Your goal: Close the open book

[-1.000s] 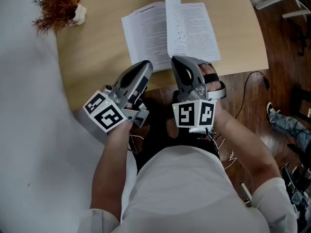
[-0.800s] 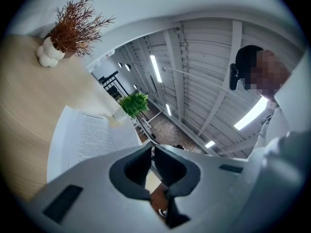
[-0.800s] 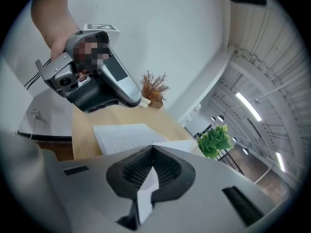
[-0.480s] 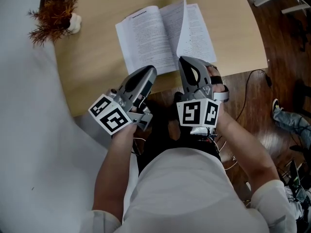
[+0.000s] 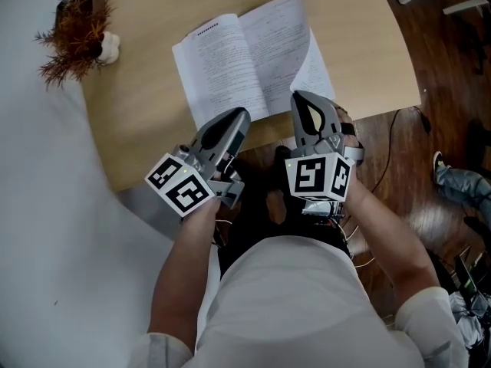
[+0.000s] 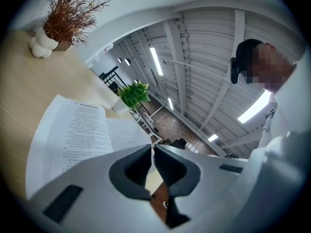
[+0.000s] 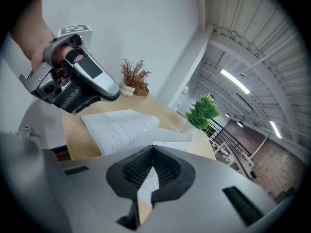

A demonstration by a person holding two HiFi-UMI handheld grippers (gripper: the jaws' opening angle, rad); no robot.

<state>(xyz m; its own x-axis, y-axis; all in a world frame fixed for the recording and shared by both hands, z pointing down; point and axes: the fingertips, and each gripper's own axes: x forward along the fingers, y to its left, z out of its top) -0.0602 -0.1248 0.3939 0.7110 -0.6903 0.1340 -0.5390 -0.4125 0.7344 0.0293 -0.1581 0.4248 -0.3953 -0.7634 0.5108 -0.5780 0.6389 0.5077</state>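
A: where's the book point(image 5: 242, 60)?
B: lying open, pages up, on the worktop point(image 5: 146, 121); spine runs near-to-far, slightly slanted; its near edge sits close to the worktop's near edge; the top right-hand page lies a bit skewed off the one beneath.
A: hand-held grippers?
B: left hand-held gripper point(image 5: 239, 116) clenched, tips meeting, nothing between them; its tip is over the near edge of the left page; can't tell if it touches; right hand-held gripper point(image 5: 301, 98) also clenched and empty; tip just at the near edge of the right page.
A: anything else there?
B: dried plant point(image 5: 73, 33) at the far left corner, well apart from the book; wooden floor point(image 5: 430, 129) to the right.
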